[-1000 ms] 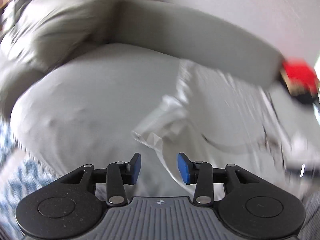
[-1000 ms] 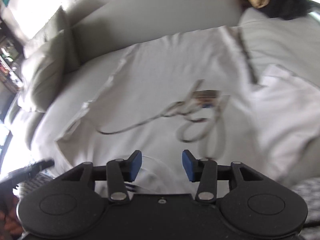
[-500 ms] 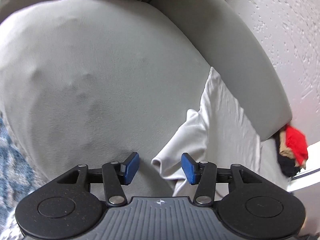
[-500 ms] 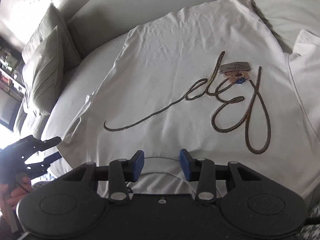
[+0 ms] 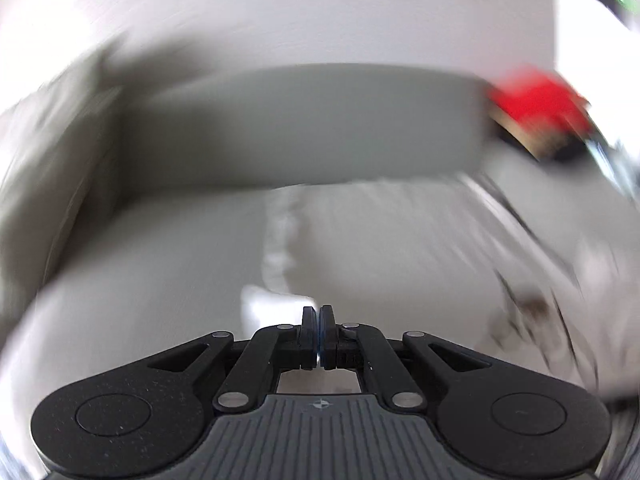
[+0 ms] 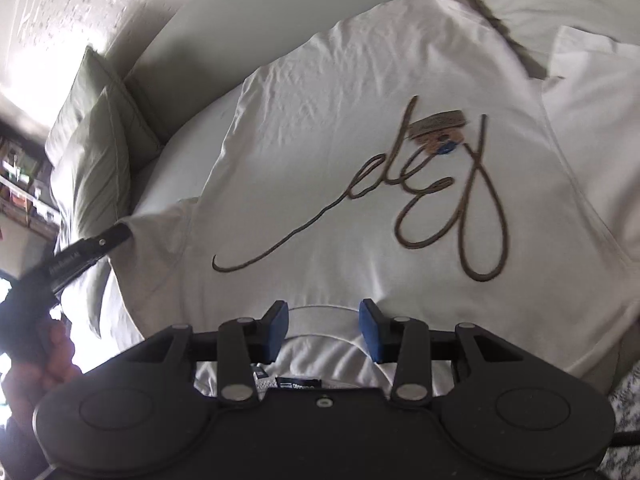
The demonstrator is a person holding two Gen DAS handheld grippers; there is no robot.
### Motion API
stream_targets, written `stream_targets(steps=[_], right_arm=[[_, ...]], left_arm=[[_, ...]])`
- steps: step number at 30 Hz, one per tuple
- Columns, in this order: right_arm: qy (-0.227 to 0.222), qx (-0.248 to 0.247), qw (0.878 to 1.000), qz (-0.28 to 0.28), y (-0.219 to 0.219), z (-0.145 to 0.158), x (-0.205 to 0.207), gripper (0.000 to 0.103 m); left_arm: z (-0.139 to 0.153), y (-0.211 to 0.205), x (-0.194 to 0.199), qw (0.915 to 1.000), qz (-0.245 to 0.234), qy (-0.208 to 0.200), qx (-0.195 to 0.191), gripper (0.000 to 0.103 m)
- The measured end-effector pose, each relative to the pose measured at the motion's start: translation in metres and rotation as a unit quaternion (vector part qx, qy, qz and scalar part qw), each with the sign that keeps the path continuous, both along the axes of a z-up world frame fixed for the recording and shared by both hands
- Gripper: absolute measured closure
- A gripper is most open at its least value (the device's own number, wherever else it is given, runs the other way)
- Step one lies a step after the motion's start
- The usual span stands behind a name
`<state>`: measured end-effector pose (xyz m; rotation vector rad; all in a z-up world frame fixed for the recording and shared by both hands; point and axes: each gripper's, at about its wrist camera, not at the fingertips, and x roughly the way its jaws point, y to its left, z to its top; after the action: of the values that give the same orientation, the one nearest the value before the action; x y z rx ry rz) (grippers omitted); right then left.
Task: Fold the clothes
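Left hand-held gripper (image 5: 319,322) has just clamped the white T-shirt's (image 6: 360,168) sleeve (left view blurred).

Your left wrist view is smeared by motion: the red garment (image 5: 536,104) and the T-shirt (image 5: 400,248) lose all detail. In your right wrist view, the gripper body hides the T-shirt's collar label (image 6: 298,385).

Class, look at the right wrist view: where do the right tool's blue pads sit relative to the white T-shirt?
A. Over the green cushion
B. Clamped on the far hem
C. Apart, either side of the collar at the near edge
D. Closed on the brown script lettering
C: the right tool has its pads apart, with the collar of the T-shirt curving between them.
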<state>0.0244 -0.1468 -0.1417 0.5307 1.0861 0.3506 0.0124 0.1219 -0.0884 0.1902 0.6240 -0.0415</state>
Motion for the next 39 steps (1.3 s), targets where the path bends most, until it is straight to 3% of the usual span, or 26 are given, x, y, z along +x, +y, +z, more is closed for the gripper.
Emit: stream_targets(steps=[1, 2, 3, 4, 6, 9, 10, 12, 14, 15, 19, 25, 30, 34, 39], right_arm=[[0.001, -0.002, 1.000, -0.008, -0.004, 0.000, -0.001, 0.064], [0.003, -0.004, 1.000, -0.016, -0.008, 0.001, -0.002, 0.064], [0.005, -0.007, 1.000, -0.023, -0.013, 0.001, -0.002, 0.062], [0.009, -0.008, 1.000, -0.029, -0.018, 0.001, -0.002, 0.060], [0.011, 0.000, 0.999, -0.038, -0.029, 0.001, -0.004, 0.057], [0.011, 0.002, 0.999, -0.043, -0.039, -0.001, -0.007, 0.050], [0.013, 0.007, 0.999, -0.045, -0.041, -0.003, -0.007, 0.050], [0.017, 0.021, 0.998, -0.052, -0.045, -0.007, -0.007, 0.050], [0.019, 0.035, 0.997, -0.060, -0.048, -0.011, -0.007, 0.050], [0.019, 0.035, 0.997, -0.059, -0.048, -0.012, -0.007, 0.050], [0.016, 0.037, 0.998, -0.053, -0.046, -0.012, -0.005, 0.045], [0.014, 0.041, 0.998, -0.049, -0.046, -0.014, -0.005, 0.043], [0.013, 0.044, 0.998, -0.050, -0.047, -0.014, -0.005, 0.043], [0.013, 0.045, 0.998, -0.051, -0.046, -0.015, -0.005, 0.042], [0.013, 0.042, 0.998, -0.051, -0.046, -0.014, -0.006, 0.042]], left_arm=[[-0.010, -0.024, -0.002, 0.9982, -0.037, 0.016, 0.044, 0.103], [-0.021, -0.047, -0.005, 0.9929, -0.073, 0.033, 0.088, 0.095], [-0.033, -0.060, -0.008, 0.9886, -0.087, 0.051, 0.111, 0.088], [-0.045, -0.072, -0.011, 0.9836, -0.100, 0.070, 0.133, 0.087], [-0.051, -0.073, -0.022, 0.9838, -0.094, 0.083, 0.128, 0.081], [-0.043, -0.051, -0.034, 0.9911, -0.072, 0.087, 0.071, 0.066], [-0.039, -0.040, -0.035, 0.9936, -0.059, 0.088, 0.038, 0.067], [-0.028, -0.010, -0.037, 0.9939, -0.020, 0.088, -0.063, 0.067], [-0.027, 0.018, -0.028, 0.9810, 0.036, 0.090, -0.168, 0.070], [-0.026, 0.033, -0.026, 0.9696, 0.064, 0.091, -0.218, 0.076], [-0.040, 0.062, -0.009, 0.9178, 0.115, 0.124, -0.359, 0.076], [-0.068, 0.059, 0.008, 0.8834, 0.162, 0.164, -0.408, 0.076], [-0.076, 0.072, 0.011, 0.8603, 0.195, 0.167, -0.440, 0.074], [-0.072, 0.070, 0.017, 0.8637, 0.197, 0.161, -0.435, 0.075], [-0.070, 0.067, 0.022, 0.8740, 0.188, 0.173, -0.413, 0.103]])
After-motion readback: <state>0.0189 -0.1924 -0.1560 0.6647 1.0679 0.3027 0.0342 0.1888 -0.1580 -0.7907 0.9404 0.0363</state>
